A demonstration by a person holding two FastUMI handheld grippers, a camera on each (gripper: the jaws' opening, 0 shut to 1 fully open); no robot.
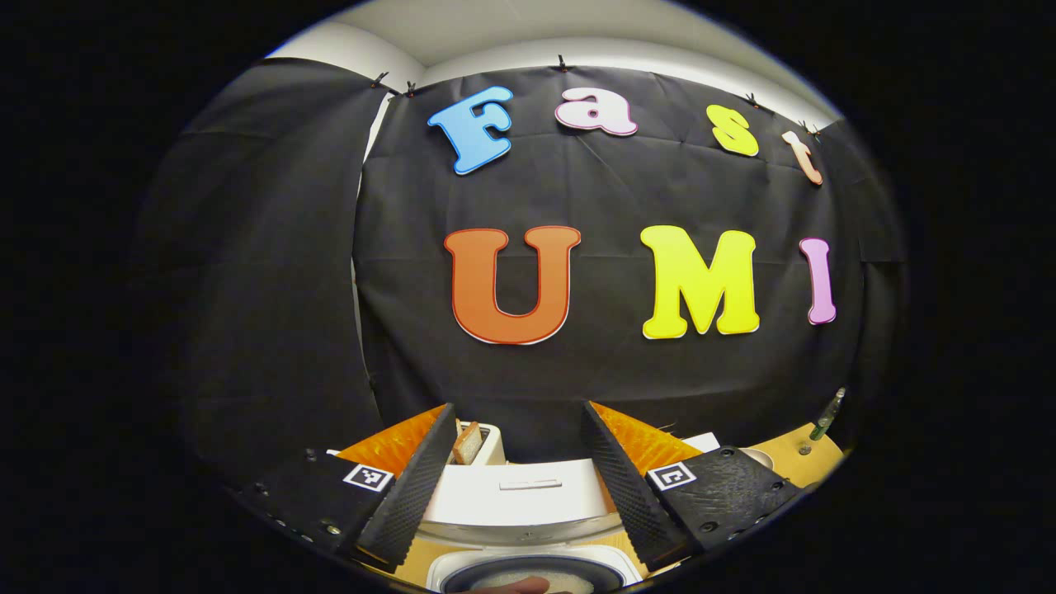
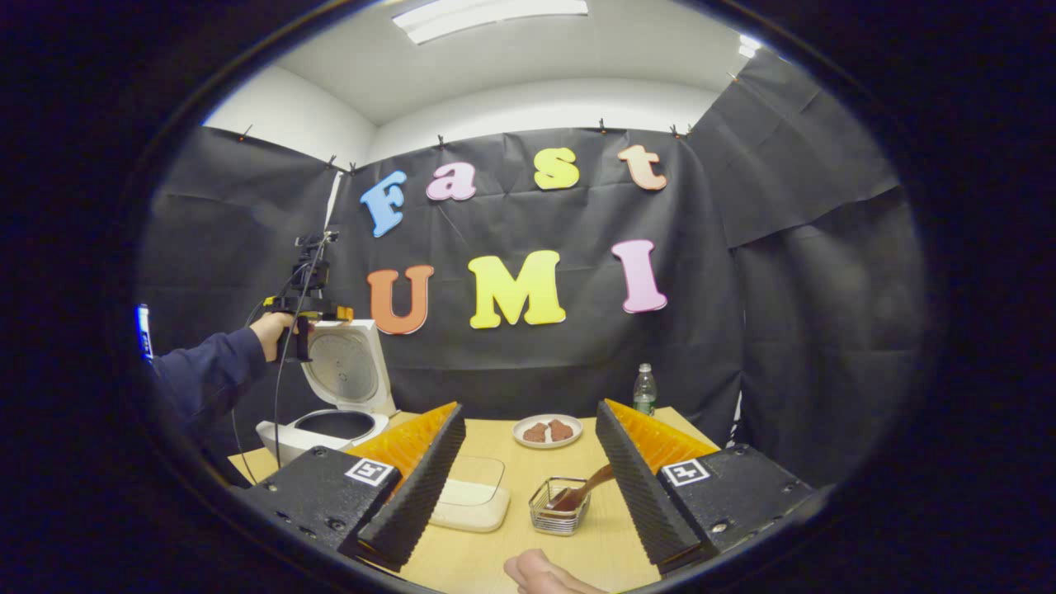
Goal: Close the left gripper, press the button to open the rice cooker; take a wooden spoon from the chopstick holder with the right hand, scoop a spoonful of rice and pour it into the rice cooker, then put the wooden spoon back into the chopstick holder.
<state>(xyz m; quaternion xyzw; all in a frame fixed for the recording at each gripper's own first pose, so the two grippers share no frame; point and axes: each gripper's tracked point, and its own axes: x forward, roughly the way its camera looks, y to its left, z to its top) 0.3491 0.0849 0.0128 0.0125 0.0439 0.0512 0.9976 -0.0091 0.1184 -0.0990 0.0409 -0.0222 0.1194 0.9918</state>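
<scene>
The right gripper (image 2: 520, 470) hangs over the tabletop (image 2: 495, 553) with its fingers spread wide and nothing between them, aimed at the wire chopstick holder (image 2: 559, 507) just ahead, where the wooden spoon (image 2: 587, 487) leans with its handle tilted up toward the right finger. Just left of the holder sits a shallow clear container (image 2: 470, 495) of what appears to be rice; farther back stand a small plate (image 2: 546, 431) of brown pieces and a plastic bottle (image 2: 644, 389) near the cloth wall. At the table's left end the white rice cooker (image 2: 323, 429) stands with its lid (image 2: 346, 367) raised and the dark inner pot exposed, while a sleeved hand (image 2: 272, 330) holds the other device beside the lid. In the left gripper view, the left gripper (image 1: 516, 462) is likewise spread and empty, poised above the cooker's upright lid (image 1: 520, 495) with the pot rim (image 1: 528, 569) below; a toaster (image 1: 478, 445) holding a slice of bread shows behind. By the look of things the cooker-opening step is complete, and the spoon has not yet been taken: grasping it, scooping rice, pouring it into the pot and returning the spoon all remain.
</scene>
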